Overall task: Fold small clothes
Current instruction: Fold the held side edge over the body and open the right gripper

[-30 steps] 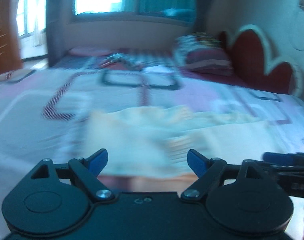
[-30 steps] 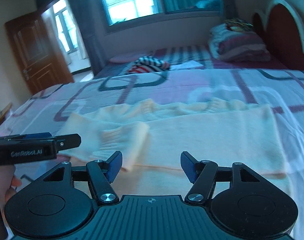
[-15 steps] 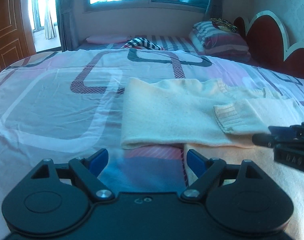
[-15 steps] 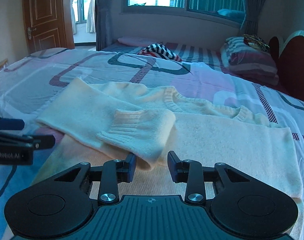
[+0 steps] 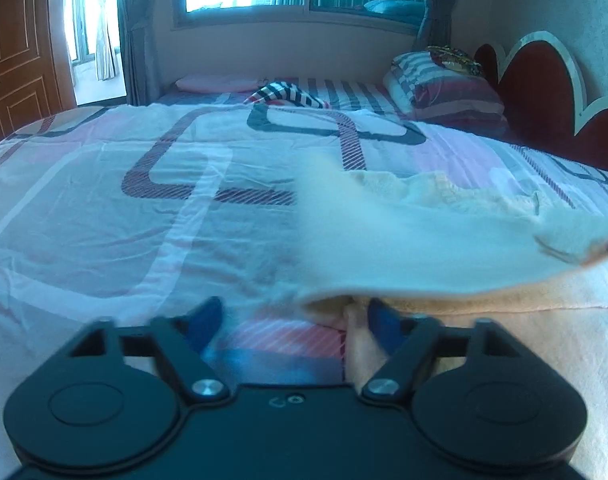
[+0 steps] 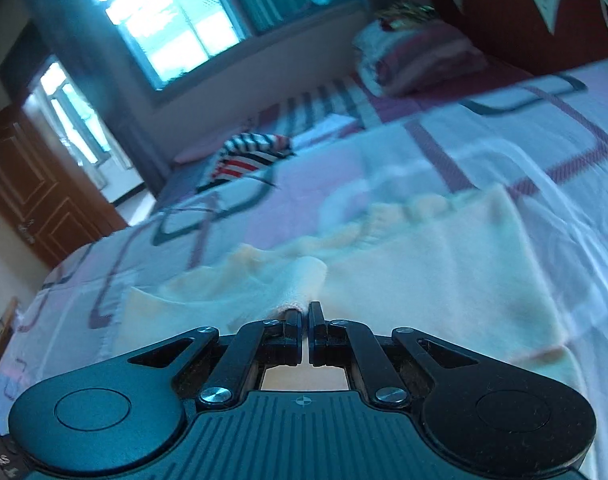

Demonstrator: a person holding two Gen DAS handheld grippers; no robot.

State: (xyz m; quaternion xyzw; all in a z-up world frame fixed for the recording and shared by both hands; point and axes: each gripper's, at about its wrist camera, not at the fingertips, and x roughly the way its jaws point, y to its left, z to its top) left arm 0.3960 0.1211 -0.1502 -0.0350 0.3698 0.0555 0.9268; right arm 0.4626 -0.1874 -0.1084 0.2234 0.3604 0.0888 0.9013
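The right tool [image 6: 305, 314] is clenched on the sleeve cuff [image 6: 294, 280] of the cream sweater [image 6: 443, 280], which lies spread on the bed [image 5: 104, 220]. The left tool [image 5: 292, 322] is closing around the sleeve's folded edge [image 5: 331, 302], pads not yet pressing. Judging by this, one sleeve is being laid across; the other sleeve and body folds remain.

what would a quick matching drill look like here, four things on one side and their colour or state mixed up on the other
Things:
1. sweater
2. door
3. right gripper
4. headboard

Colour or state:
A. dark red with a pale scalloped edge
B. cream, lying on the bed
C. shut on a fold of sweater
D. brown wood, panelled

Pairs: 1-B, 2-D, 3-C, 4-A
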